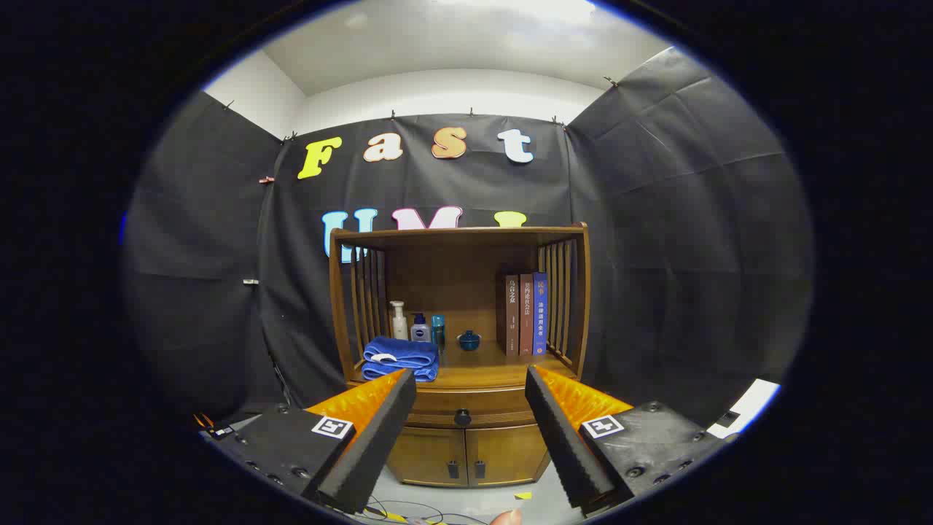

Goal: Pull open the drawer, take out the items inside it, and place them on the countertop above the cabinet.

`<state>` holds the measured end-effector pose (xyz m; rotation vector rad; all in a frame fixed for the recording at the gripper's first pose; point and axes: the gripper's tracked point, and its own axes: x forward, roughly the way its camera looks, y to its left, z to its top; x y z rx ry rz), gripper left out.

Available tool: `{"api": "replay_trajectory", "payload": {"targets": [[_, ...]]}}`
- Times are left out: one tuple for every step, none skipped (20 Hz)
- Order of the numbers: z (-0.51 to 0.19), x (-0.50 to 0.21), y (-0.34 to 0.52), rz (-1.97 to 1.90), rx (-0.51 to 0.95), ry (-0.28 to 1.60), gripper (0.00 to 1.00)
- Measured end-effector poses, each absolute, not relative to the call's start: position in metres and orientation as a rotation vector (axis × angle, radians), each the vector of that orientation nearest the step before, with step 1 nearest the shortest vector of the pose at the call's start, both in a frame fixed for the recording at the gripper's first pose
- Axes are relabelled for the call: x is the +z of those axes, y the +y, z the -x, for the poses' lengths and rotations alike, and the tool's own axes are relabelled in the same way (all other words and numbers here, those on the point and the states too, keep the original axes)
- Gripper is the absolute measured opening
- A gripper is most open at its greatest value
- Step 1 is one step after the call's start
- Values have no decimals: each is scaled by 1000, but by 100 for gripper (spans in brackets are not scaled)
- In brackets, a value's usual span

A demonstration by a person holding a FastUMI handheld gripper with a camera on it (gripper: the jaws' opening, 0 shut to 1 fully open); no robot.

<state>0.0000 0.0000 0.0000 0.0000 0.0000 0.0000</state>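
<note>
Drawer (462, 417) shut, contents unseen, beyond wide-open, empty tool (470, 386)

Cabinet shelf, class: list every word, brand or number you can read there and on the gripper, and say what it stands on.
Three books, spines: printed characters, too small to read reliably.
Bottles beside the towel: labels too blurred to read.
Square markers on the gripper: patterns, no words.
Gripper open, fingers framing the drawer knob, short of it.

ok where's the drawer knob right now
In the gripper view the drawer knob sits centred on the shut drawer front, below the countertop and above the two cabinet doors, beyond the open gripper.
</note>
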Motion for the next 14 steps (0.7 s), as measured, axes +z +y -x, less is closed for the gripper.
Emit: {"api": "replay_trajectory", "payload": {"targets": [[-1, 0, 1, 4, 1, -1, 98], [-1, 1, 2, 6, 3, -2, 98], [1, 1, 3, 7, 5, -3, 98], [0, 2, 4, 8, 7, -4, 98], [0, 2, 5, 9, 9, -4, 98], [1, 2, 6, 9, 11, -4, 98], [1, 1, 7, 11, 14, -4, 98], [1, 2, 8, 11, 14, -6, 98], [1, 3, 9, 11, 14, -7, 98], [1, 4, 9, 10, 15, -7, 98], [0, 5, 9, 8, 16, -9, 98], [0, 5, 10, 7, 17, -11, 98], [1, 6, 10, 8, 17, -12, 98], [1, 6, 11, 11, 19, -11, 98]]}}
